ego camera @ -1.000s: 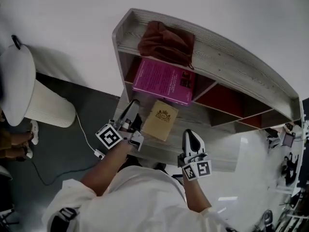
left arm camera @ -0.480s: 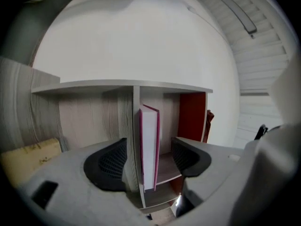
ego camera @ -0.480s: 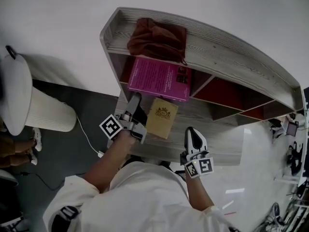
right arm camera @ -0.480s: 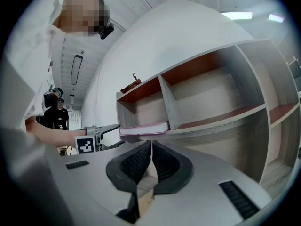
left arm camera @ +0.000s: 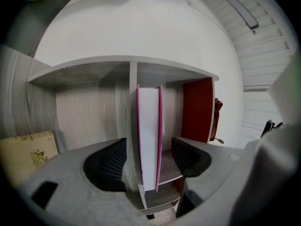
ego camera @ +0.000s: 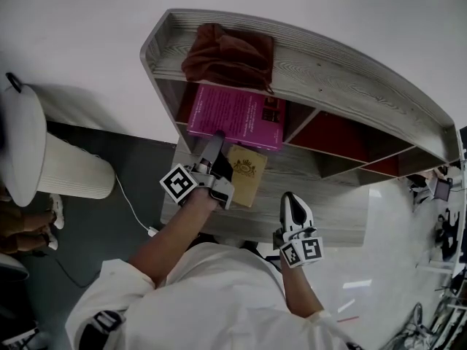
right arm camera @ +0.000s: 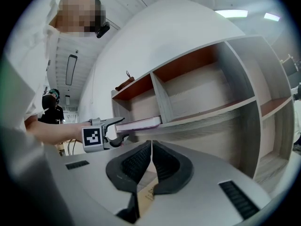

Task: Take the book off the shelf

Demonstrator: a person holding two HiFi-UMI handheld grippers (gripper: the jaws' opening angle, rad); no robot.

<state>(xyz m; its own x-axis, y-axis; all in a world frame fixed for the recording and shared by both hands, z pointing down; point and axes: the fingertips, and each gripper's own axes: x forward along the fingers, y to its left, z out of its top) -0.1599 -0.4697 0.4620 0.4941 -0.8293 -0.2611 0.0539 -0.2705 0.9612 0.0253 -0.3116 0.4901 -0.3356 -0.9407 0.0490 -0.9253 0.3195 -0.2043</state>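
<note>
A magenta book (ego camera: 237,117) lies flat in the shelf's (ego camera: 350,71) upper left compartment and juts out over the front. My left gripper (ego camera: 217,146) is at its near edge. In the left gripper view the book's white page block and pink covers (left arm camera: 148,131) stand between the two dark pads (left arm camera: 109,163). There is a gap on each side, and the jaws are opening. My right gripper (ego camera: 292,207) hangs lower, in front of the shelf ledge, its jaws shut on nothing (right arm camera: 151,149). From there the left gripper (right arm camera: 106,132) shows at the book's end (right arm camera: 141,123).
A tan book (ego camera: 248,175) with a gold crest lies on the lower ledge just right of my left gripper. A brown cloth bag (ego camera: 228,55) sits on the shelf top. A white round stand (ego camera: 33,148) and a cable (ego camera: 131,206) are on the dark floor at left.
My left gripper rose from beside the tan book to the magenta book's near edge, and its jaws went from nearly shut to wide. The right gripper stayed about where it was.
</note>
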